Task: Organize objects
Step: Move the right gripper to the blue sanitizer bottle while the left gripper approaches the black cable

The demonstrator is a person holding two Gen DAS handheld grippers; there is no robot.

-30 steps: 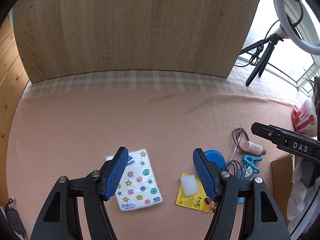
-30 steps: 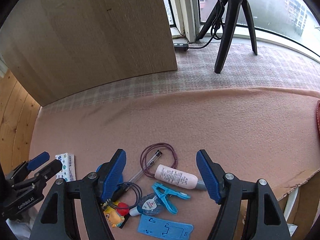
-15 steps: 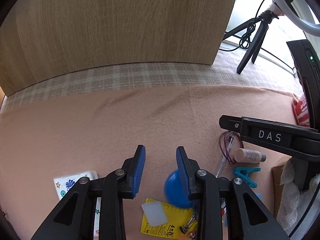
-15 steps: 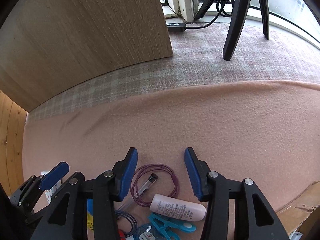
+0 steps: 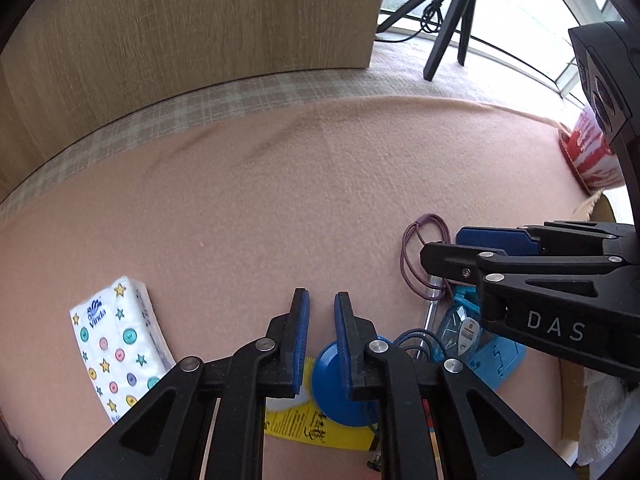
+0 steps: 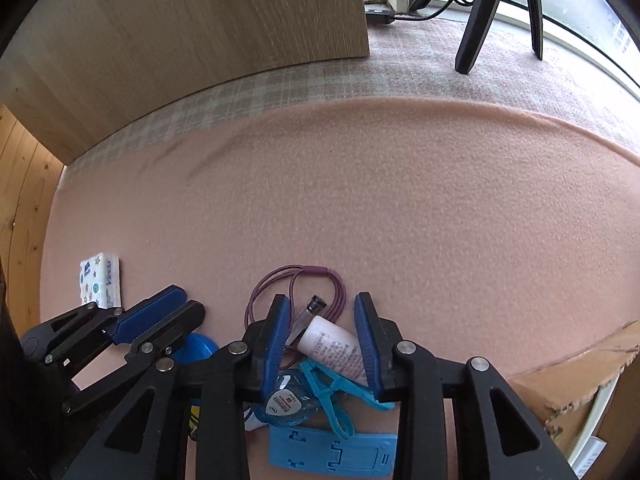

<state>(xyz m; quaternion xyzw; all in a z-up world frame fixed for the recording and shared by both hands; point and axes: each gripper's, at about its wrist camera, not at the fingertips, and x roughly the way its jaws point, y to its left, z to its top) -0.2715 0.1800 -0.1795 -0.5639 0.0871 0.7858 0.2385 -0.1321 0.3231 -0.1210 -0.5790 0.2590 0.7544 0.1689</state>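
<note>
A small white bottle (image 6: 334, 350) lies on its side on the pink blanket (image 6: 360, 208), between the blue pads of the right gripper (image 6: 323, 342), whose jaws are closing around it; whether the pads already press on it cannot be told. Just ahead of the bottle's cap lie a clear pen (image 6: 307, 314) and a loop of purple hair ties (image 6: 296, 280), which crowd the space in front of the fingertips. Nearer the gripper's body, a light-blue clothes peg (image 6: 336, 390) lies partly under the right-hand finger, beside a small round tape dispenser (image 6: 285, 402) and a flat blue phone stand (image 6: 332, 454). To the left, the left gripper (image 5: 321, 320) points down with its jaws closing, only a narrow gap left and nothing between the pads. A blue round lid (image 5: 332, 384) sits under its right-hand finger, resting on a yellow card (image 5: 312, 426). Further left of that gripper lies a tissue pack (image 5: 120, 352) printed with stars and buttons. Dark blue hair ties (image 5: 416, 342) lie between the two grippers. A cardboard box (image 6: 568, 392) stands to the right, and a wooden panel (image 6: 192, 40) rises beyond the blanket.
</note>
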